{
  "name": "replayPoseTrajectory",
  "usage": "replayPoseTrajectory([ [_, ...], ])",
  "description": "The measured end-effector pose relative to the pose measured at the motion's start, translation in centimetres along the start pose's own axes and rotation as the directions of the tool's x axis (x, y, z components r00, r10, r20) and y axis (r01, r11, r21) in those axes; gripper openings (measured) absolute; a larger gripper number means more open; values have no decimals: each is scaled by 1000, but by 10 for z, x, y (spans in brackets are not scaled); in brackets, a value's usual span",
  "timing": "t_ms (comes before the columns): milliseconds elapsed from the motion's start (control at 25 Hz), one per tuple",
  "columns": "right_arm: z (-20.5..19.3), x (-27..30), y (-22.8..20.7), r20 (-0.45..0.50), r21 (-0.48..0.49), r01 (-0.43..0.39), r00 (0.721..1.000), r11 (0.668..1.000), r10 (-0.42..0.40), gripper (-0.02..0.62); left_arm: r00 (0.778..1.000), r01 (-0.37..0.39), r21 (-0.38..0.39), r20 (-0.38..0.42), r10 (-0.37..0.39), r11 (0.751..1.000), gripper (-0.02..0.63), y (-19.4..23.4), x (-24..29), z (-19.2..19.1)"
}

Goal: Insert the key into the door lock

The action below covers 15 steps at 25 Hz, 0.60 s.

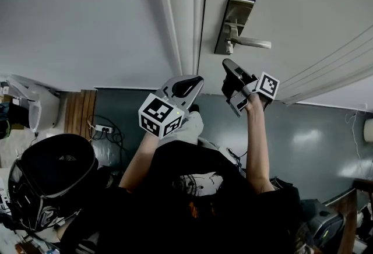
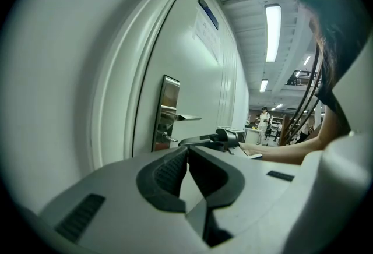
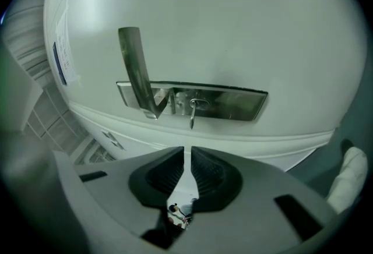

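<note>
A steel lock plate (image 1: 233,23) with a lever handle (image 1: 252,43) is mounted on the white door (image 1: 291,8). A small key (image 3: 192,112) sticks out of the keyhole under the handle, and it also shows as a stub on the lock plate (image 2: 168,113) in the left gripper view. My right gripper (image 1: 227,64) is just short of the key without touching it. Its jaws are shut with only a thin slit between them and hold nothing (image 3: 186,150). My left gripper (image 1: 195,80) hangs beside the door frame, shut and empty (image 2: 187,150).
The white door frame (image 1: 183,14) runs between the wall (image 1: 76,14) and the door. A black bag (image 1: 49,180) lies at the lower left, with a power strip (image 1: 104,129) on the floor. A paper notice (image 2: 205,28) is stuck high on the door.
</note>
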State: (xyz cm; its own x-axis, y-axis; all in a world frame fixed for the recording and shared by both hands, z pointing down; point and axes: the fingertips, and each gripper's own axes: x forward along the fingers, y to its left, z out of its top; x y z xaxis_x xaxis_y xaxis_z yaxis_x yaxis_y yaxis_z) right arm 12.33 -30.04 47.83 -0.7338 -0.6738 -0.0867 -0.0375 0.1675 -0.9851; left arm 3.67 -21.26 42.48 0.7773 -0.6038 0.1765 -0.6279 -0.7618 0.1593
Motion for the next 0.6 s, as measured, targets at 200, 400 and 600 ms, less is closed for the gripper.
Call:
replayPoseTrajectory([
  [200, -27, -11, 14, -20, -47, 0, 1000, 999, 0, 26, 1000, 4, -6, -9, -5, 1000, 15, -6, -3, -2],
  [400, -54, -28, 23, -13, -69, 7, 1000, 998, -8, 26, 999, 8, -21, -40, -8, 1000, 15, -18, -13, -11],
  [600, -79, -47, 28, 0, -81, 40, 999, 996, -40, 26, 997, 13, -59, -76, -18, 998, 15, -34, -23, -19],
])
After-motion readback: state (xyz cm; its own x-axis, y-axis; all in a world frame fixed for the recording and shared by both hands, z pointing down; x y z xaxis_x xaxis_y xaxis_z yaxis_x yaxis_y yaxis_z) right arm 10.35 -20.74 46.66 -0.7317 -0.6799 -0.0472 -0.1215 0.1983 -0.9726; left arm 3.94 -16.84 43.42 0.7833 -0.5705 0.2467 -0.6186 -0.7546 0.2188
